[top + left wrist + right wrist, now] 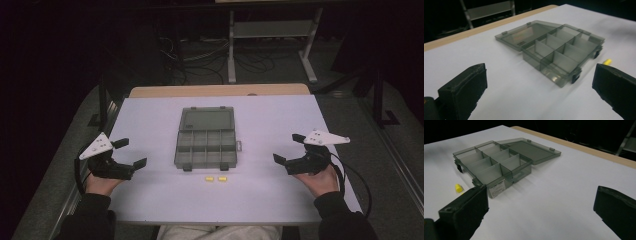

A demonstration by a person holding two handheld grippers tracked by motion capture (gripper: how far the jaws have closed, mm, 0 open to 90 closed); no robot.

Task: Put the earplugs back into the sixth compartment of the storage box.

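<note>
Smoky plastic organiser box [206, 138] lies lid-open at frame centre, two yellow caps [215, 178] just below. They look light, slippery; I'd pinch sideways. My left gripper [129, 153] and right gripper [288, 148] gape, empty.

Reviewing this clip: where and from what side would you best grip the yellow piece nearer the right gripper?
Judging by its pose, take the right yellow piece across its short width, coming from above. It lies flat on the table, apart from its twin and the open organizer box, and the right gripper is open.
</note>
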